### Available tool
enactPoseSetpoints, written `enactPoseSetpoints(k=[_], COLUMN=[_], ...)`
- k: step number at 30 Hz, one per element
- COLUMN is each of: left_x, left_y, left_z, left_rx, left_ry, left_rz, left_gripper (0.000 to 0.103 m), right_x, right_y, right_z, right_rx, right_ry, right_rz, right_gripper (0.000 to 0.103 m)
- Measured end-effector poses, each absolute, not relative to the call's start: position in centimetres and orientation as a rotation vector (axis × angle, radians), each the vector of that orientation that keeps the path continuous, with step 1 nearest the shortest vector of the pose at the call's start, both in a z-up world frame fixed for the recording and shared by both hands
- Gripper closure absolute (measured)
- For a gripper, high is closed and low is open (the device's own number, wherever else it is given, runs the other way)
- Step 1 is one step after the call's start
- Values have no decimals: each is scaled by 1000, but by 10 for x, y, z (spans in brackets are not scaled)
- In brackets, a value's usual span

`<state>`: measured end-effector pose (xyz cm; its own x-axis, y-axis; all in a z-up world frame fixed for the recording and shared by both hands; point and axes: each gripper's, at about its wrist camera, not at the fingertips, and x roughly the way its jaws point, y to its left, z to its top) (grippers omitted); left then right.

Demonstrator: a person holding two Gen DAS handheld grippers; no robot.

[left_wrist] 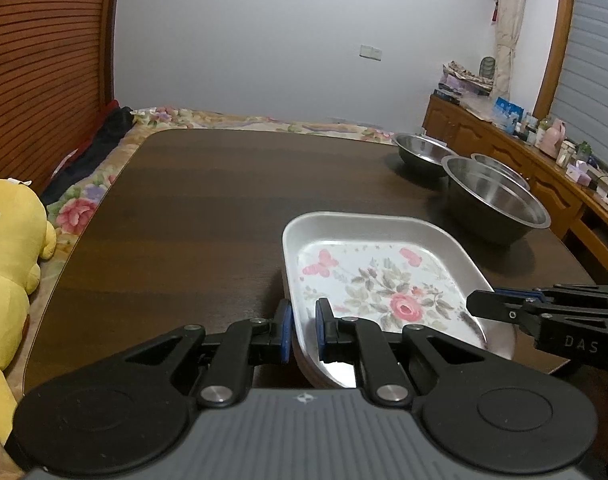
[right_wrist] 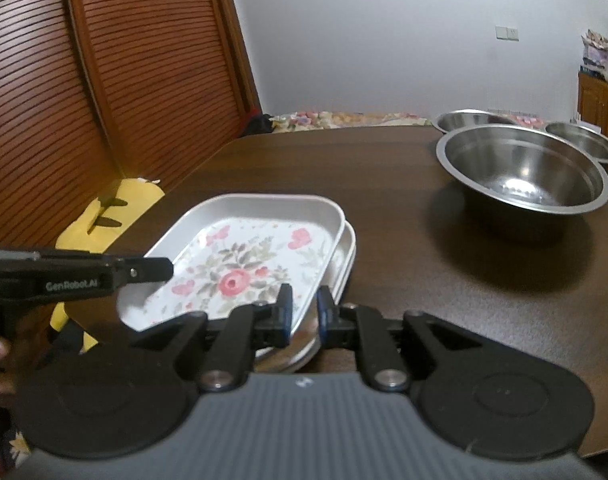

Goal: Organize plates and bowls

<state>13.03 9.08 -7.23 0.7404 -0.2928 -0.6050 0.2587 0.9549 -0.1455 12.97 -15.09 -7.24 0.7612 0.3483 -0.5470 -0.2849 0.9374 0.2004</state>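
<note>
Item: floral plates [left_wrist: 384, 280], stacked, table [left_wrist: 203, 208] at 5 o'clock. Left hand-held gripper [left_wrist: 304, 330] and right hand-held gripper [right_wrist: 304, 314] each narrowed astride the top rim. Likely rigid, light, slick; grip rims. Steel bowls [right_wrist: 524, 168] at 2 o'clock.

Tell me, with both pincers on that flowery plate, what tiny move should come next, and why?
Probably a small, level lift with both together. The left gripper and the right gripper each straddle a near rim of the top plate, which sits slightly askew on another plate. Whether they are fully pinched is unclear, so squeeze first. The bowls stand apart.
</note>
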Motion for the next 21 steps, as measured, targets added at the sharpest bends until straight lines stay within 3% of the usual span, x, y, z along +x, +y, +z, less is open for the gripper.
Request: enactPoseSetpoints(k=[14,17,21], left_x=[120,113,103], left_y=[100,103,104], left_z=[-55,-43,-31], left_rx=[-60,-46,-26], left_ry=[634,596,549], left_rz=[-271,-273,-275], left_gripper=[89,82,66], right_x=[119,106,88], right_y=[-160,-170,-190], right_z=[-64,-53,-39], right_rx=[113,104,79], right_ry=[584,553,503], right_rz=[357,363,345], right_gripper=[87,87,87])
